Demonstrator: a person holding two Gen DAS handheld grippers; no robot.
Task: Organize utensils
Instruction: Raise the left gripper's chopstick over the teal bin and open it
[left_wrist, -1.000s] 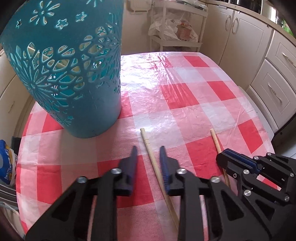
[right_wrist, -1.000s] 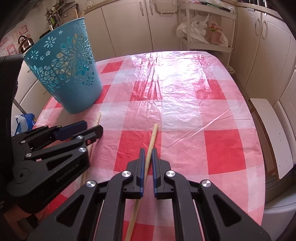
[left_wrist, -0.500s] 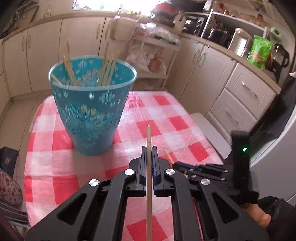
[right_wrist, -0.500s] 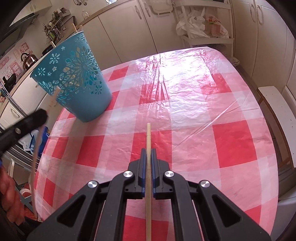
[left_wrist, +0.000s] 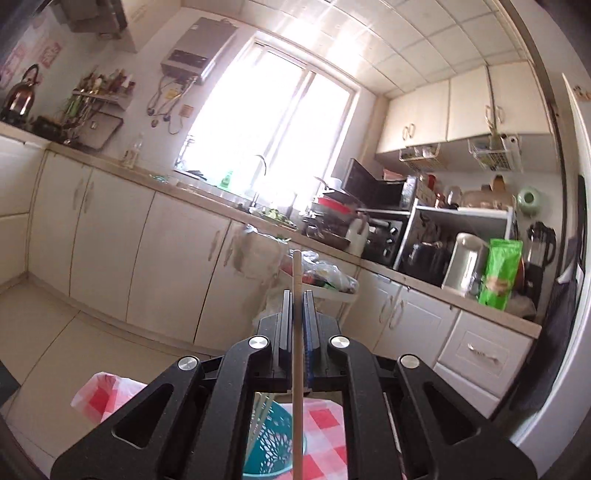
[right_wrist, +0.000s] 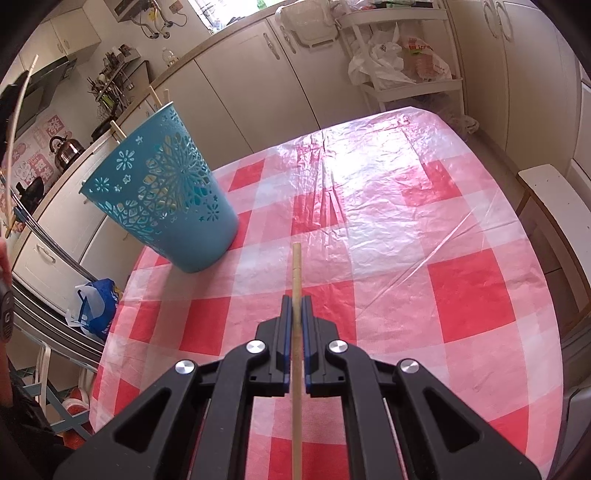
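My left gripper (left_wrist: 296, 295) is shut on a wooden chopstick (left_wrist: 296, 273) and is tilted up toward the kitchen wall, high above the table. The teal perforated basket (left_wrist: 273, 439) with several chopsticks in it shows below, between the gripper's arms. My right gripper (right_wrist: 295, 301) is shut on another wooden chopstick (right_wrist: 296, 266) and holds it above the red-checked tablecloth (right_wrist: 406, 229). In the right wrist view the basket (right_wrist: 162, 192) stands at the table's far left, with chopstick ends sticking out of its rim. The left-held chopstick (right_wrist: 16, 122) shows at that view's left edge.
Cream kitchen cabinets (right_wrist: 236, 74) run behind the table. A white rack with plastic bags (right_wrist: 399, 59) stands at the far end. A white bench (right_wrist: 554, 206) is at the right. A blue bag (right_wrist: 98, 302) lies on the floor at the left.
My left gripper has swung up and tilted away from the table with its chopstick, now above the basket. My right gripper has risen slightly with its chopstick.
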